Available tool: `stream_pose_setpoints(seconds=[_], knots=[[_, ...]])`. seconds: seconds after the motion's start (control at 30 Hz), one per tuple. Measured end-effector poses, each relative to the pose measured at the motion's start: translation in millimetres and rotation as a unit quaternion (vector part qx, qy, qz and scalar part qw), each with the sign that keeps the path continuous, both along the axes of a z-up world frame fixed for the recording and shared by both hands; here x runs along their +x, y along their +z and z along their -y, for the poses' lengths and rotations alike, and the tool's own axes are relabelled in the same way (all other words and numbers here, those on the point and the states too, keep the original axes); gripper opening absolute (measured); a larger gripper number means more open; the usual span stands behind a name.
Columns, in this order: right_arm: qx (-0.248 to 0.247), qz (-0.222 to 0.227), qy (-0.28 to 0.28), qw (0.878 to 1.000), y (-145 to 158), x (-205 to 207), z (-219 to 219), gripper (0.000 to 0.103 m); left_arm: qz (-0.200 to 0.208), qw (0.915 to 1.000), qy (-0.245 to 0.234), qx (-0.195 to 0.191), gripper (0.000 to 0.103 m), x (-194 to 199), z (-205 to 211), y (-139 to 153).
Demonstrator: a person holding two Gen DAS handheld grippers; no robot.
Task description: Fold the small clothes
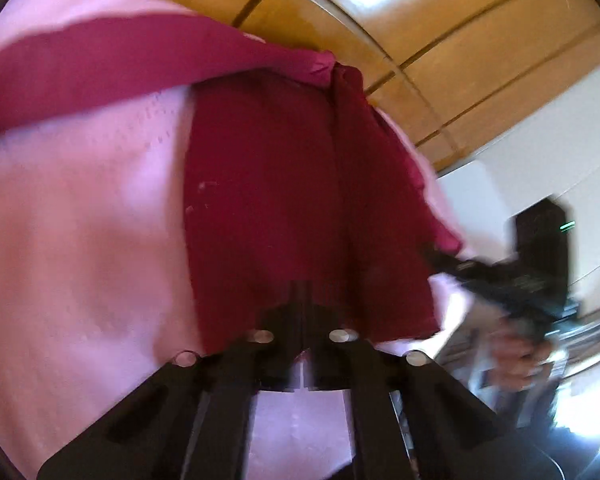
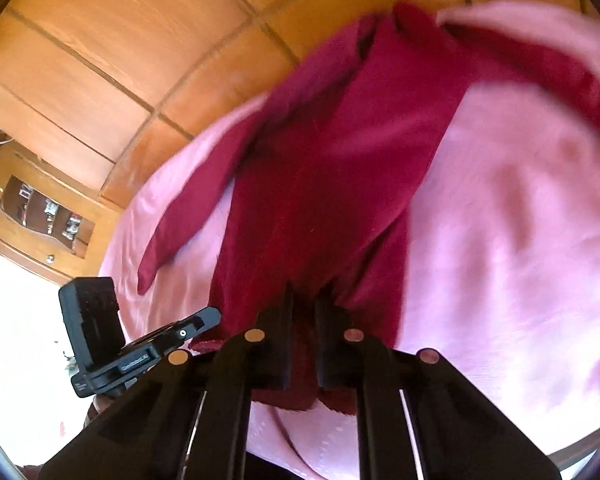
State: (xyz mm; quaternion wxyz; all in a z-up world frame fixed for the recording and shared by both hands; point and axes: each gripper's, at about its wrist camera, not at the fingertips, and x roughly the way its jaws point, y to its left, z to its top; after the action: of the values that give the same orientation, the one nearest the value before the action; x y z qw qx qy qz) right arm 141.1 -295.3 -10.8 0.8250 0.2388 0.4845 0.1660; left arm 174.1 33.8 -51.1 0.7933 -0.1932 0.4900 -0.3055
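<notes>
The left tool (image 1: 302, 312) is clenched on the near edge of a dark red garment (image 1: 268, 200), its jaws pressed together with the cloth caught between them. The right tool (image 2: 304, 304) grips the same garment (image 2: 332, 184) in the same way, jaws drawn close on a bunched bit of hem. From both grips the red cloth runs away over a pink sheet (image 1: 80, 240) that looks like a bed cover (no counter shows in either view), with a long red strip, perhaps a sleeve or strap, trailing off toward the far edge of the bed.

Both views are smeared by motion, so the cloth is likely being lifted or swung. The main risk, as I judge it, is that each grip holds only a thin pinch of hem: a quick pull could slide the fabric free of one tool and let that side drop, spoiling the fold. The loose strip could also tuck under the body of the garment and leave a lump. The pink sheet might be dragged along if a jaw has caught it too; I cannot tell whether it has.

No container appears in either view, only wooden cupboards (image 2: 100, 60) beyond the bed
</notes>
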Motion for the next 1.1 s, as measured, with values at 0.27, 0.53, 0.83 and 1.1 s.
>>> stream_pose_setpoints(seconds=[0.27, 0.53, 0.83, 1.1], knots=[[-0.103, 0.051, -0.096, 0.989, 54, -51, 90, 0.007, 0.085, 0.9957, 0.038, 0.002, 0.000, -32, -75, 61], [-0.136, 0.000, -0.155, 0.979, 11, -55, 120, 0.006, 0.029, 0.9971, 0.057, -0.041, 0.042, -20, -79, 34], [-0.155, 0.013, -0.163, 0.974, 12, -46, 127, 0.006, -0.017, 0.9995, -0.018, -0.019, 0.000, 1, -4, -4], [-0.157, 0.034, -0.120, 0.980, 28, -61, 113, 0.006, 0.079, 0.9969, 0.009, 0.004, 0.000, -30, -59, 54]])
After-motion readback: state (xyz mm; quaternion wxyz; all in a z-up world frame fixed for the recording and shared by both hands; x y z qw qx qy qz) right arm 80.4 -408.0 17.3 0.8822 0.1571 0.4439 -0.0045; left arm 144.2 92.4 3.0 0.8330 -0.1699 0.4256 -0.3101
